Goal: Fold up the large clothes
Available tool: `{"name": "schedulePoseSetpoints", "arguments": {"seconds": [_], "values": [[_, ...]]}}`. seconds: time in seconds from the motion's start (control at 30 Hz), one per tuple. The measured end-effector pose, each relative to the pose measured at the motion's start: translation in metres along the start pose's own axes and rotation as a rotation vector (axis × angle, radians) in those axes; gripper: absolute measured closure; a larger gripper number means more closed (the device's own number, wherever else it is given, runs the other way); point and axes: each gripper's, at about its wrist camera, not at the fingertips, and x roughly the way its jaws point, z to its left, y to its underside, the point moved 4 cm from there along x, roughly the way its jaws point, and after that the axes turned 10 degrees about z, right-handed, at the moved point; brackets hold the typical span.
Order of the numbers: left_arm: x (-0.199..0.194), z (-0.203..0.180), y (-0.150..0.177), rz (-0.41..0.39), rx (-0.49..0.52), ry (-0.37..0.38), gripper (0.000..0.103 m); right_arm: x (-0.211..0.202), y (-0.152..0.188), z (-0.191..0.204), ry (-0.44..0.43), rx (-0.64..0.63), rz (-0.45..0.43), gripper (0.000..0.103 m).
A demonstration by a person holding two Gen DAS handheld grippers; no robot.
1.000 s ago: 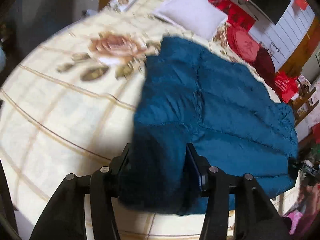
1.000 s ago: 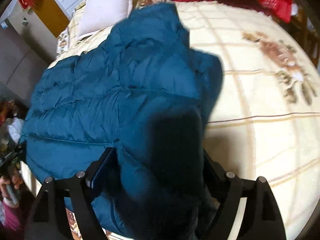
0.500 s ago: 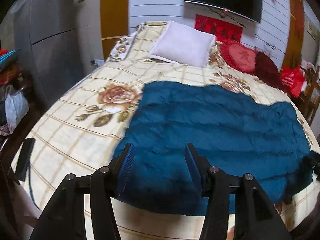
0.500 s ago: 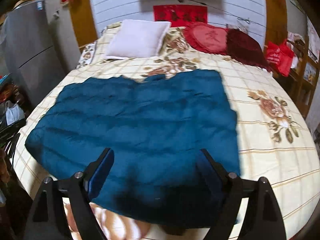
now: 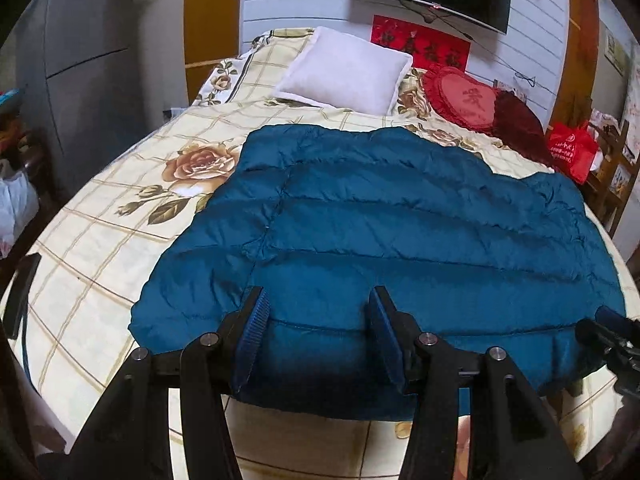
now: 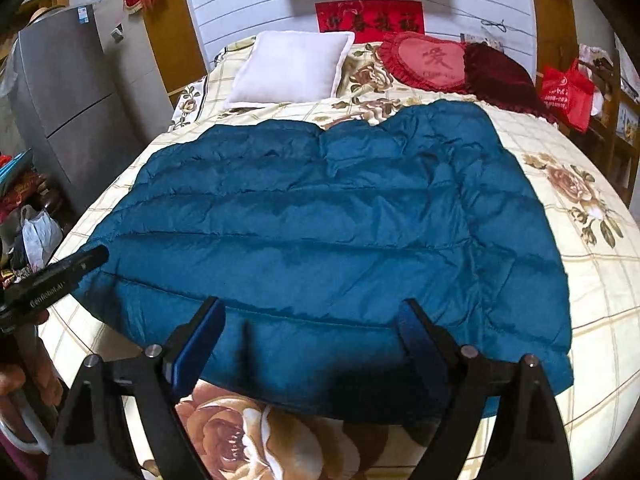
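A large teal quilted down jacket (image 5: 400,232) lies spread flat across the bed; it also shows in the right wrist view (image 6: 320,224). My left gripper (image 5: 318,308) is open and empty, its jaws standing apart above the jacket's near hem. My right gripper (image 6: 310,316) is open and empty above the near hem too. The tip of the right gripper shows at the right edge of the left wrist view (image 5: 612,332). The left gripper's finger (image 6: 60,272) shows at the left of the right wrist view.
The bed (image 5: 100,232) has a cream checked cover with rose prints. A white pillow (image 5: 348,76), a red heart cushion (image 5: 464,100) and a dark red cushion (image 5: 520,120) lie at its head. A red bag (image 5: 572,152) stands at right, a grey fridge (image 6: 72,92) at left.
Both grippers held jacket cloth a second ago. They have let go and pulled back and up, and the jacket now lies flat on the bed.
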Motion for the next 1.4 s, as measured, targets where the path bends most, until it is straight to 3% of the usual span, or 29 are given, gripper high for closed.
{"name": "schedulePoseSetpoints", "arguments": {"seconds": [0.3,0.57,1.23,1.4], "values": [[0.003,-0.006,0.006,-0.004,0.036,-0.034,0.069,0.003,0.000,0.017,-0.020,-0.026,0.001,0.012],[0.002,-0.005,0.008,-0.008,0.045,-0.038,0.069,-0.001,-0.004,0.032,0.026,-0.081,-0.033,0.012],[-0.004,-0.013,0.011,-0.032,0.066,-0.025,0.069,0.001,-0.003,0.029,0.009,-0.046,-0.021,0.008],[-0.006,-0.015,0.013,-0.040,0.083,-0.087,0.069,0.000,0.000,0.024,0.003,-0.029,-0.019,0.008]]}}
